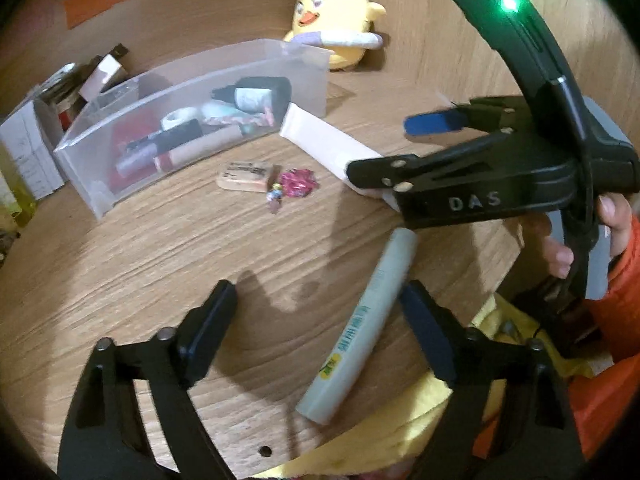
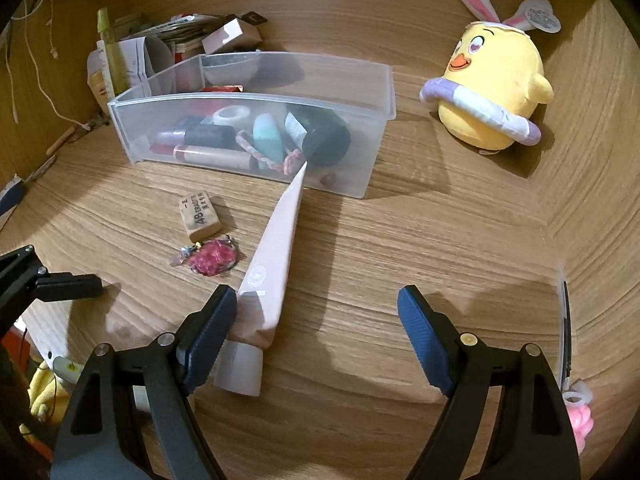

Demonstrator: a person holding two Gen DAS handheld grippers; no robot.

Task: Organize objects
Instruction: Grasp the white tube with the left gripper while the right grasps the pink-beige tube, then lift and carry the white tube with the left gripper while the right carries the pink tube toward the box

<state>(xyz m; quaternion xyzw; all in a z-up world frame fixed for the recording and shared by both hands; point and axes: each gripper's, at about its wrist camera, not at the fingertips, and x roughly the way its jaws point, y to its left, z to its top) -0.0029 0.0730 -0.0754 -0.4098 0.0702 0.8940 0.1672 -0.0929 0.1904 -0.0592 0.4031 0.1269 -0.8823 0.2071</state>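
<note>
A clear plastic bin point(image 2: 376, 120) holds several small items; it also shows in the left wrist view point(image 1: 100, 192). A pale pink tube point(image 2: 276, 256) lies on the wooden table, its tip at the bin's front wall; in the left wrist view the tube point(image 1: 320, 140) runs under my right gripper. My right gripper point(image 2: 316, 332) is open around the tube's cap end, its left finger point(image 2: 208, 336) touching the tube. My left gripper point(image 1: 320, 328) is open above a pale green tube point(image 1: 360, 324). An eraser point(image 2: 200, 216) and a pink charm point(image 2: 212, 258) lie loose.
A yellow chick plush point(image 2: 492, 92) sits at the back right. Boxes and papers point(image 2: 160, 44) are piled behind the bin. A yellow cloth point(image 1: 400, 432) lies at the table's near edge. A pink object point(image 2: 580, 420) is at the far right.
</note>
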